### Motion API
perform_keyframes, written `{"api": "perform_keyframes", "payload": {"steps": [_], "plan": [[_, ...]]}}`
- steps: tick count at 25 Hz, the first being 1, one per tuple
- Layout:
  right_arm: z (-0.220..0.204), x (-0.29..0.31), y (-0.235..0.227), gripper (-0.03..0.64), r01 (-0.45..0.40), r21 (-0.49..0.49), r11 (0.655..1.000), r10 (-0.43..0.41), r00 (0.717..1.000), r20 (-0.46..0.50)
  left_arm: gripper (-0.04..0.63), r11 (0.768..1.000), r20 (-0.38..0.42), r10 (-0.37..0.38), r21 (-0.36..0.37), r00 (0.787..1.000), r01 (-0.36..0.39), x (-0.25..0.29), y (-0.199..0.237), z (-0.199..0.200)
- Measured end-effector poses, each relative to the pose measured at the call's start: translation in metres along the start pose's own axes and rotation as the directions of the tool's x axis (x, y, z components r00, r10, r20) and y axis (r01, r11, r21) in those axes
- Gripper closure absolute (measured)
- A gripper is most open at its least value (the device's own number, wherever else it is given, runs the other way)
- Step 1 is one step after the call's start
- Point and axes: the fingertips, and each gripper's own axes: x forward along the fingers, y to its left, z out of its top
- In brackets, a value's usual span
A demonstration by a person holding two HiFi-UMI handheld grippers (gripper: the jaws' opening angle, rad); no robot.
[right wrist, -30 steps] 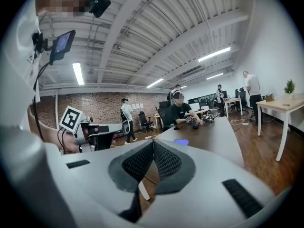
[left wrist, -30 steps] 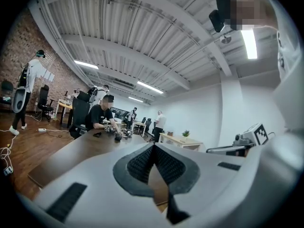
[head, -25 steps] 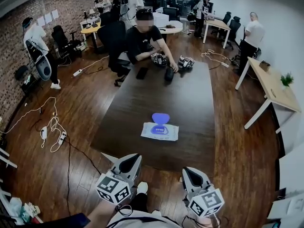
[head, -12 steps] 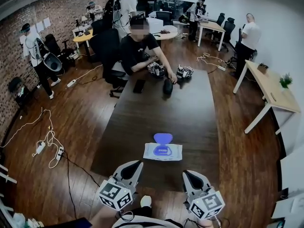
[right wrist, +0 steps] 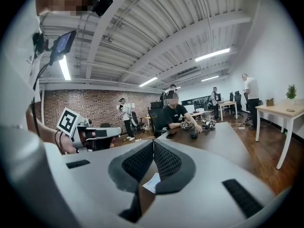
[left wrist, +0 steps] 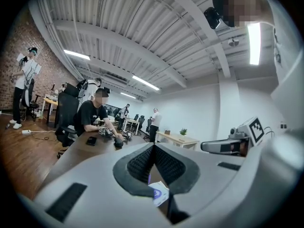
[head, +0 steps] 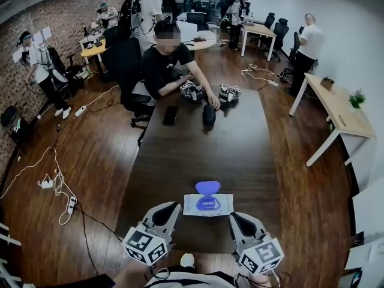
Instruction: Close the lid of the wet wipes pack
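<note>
- At the left gripper (head: 170,209), the jaws are seen shut tip to tip in its own view, with nothing clamped. The ribbed pads (left wrist: 140,164) are met along one line.
- At the right gripper (head: 239,218), the same state is seen: jaws closed on nothing, and its pads (right wrist: 167,161) are touching at the tips.
- Both grippers are held side by side and apart from each other, pointed roughly level across the table (head: 198,155).
- Just ahead of the tips, between the two grippers' lines, the wet wipes pack (head: 208,204) is laid flat near the table edge closest to the grippers. It is touched by neither gripper.
- The blue lid (head: 207,188) is swung open on the side of the pack away from the grippers, so a blue oval is exposed on the white top.
- Part of the pack is glimpsed through the gap below the closed pads in both gripper views.
- Well ahead, at the table's far end, a black phone (head: 170,115) and a dark rounded object (head: 209,114) are laid near a seated person (head: 165,62).
- Off to the left gripper's side, a brick wall (head: 36,23) is seen, with cables (head: 57,182) strewn on the wood floor.
- Off to the right gripper's side, a light desk (head: 336,110) is placed with a small plant (head: 357,98) on it.
</note>
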Motion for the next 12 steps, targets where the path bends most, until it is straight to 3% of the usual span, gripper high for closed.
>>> {"api": "perform_keyframes", "payload": {"steps": [12], "plan": [[0.002,0.039,-0.01,0.612,0.033,-0.001,0.999,-0.033,0.999,-0.031,0.594,0.999,-0.005,-0.045,-0.017,0.999,0.045,0.029,0.034,0.005]]}}
